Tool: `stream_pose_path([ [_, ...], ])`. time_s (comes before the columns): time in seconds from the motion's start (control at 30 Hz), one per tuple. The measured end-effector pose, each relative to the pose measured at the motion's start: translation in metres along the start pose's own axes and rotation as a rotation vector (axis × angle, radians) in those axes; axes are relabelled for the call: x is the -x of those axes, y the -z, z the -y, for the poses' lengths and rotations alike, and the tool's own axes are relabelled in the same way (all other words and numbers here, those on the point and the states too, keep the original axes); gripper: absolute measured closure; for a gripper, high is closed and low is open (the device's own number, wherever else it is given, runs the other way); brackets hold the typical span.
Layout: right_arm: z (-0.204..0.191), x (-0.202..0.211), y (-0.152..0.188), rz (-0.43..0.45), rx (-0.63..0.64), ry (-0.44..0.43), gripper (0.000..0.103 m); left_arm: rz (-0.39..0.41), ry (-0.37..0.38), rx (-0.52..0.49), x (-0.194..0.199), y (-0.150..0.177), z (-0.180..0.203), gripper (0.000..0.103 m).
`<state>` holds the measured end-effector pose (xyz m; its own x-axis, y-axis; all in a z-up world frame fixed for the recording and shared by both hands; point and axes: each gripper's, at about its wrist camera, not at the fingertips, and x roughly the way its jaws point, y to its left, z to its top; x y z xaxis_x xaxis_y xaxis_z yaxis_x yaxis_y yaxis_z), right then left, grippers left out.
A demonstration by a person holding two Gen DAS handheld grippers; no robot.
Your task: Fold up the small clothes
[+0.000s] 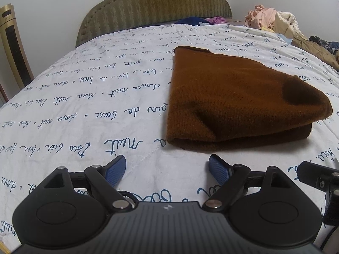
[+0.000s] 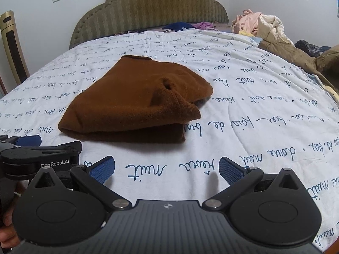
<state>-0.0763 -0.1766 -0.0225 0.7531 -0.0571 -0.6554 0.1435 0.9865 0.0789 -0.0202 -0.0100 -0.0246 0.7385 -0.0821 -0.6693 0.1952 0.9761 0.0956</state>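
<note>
Brown garment (image 1: pixel 239 101) lies folded on quilt (image 1: pixel 84 105), just ahead of both grippers. Left gripper (image 1: pixel 167 169) & right gripper (image 2: pixel 167 170) wide open, empty. Looks done, prob.; if tidying, flatten the loose top flap w/o dragging layers.

The brown garment (image 2: pixel 135 105) lies folded, so its lower layers and type cannot be told. The clothes pile (image 1: pixel 273 20) at the far corner of the bed (image 1: pixel 84 97) is a tangle; single items cannot be told apart. The tan coat (image 2: pixel 296 53) and the gold unit (image 1: pixel 12 48) are cut off by the picture edges. The person's hand (image 2: pixel 7 232) is mostly hidden behind the grippers.
</note>
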Motion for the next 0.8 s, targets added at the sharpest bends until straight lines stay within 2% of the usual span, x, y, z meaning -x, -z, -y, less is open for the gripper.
stream_pose_path([
  [0.8, -0.005, -0.0031, 0.0028, 0.0, 0.029, -0.023, 0.0, 0.012, 0.008, -0.002, 0.003, 0.0048, -0.0011, 0.017],
])
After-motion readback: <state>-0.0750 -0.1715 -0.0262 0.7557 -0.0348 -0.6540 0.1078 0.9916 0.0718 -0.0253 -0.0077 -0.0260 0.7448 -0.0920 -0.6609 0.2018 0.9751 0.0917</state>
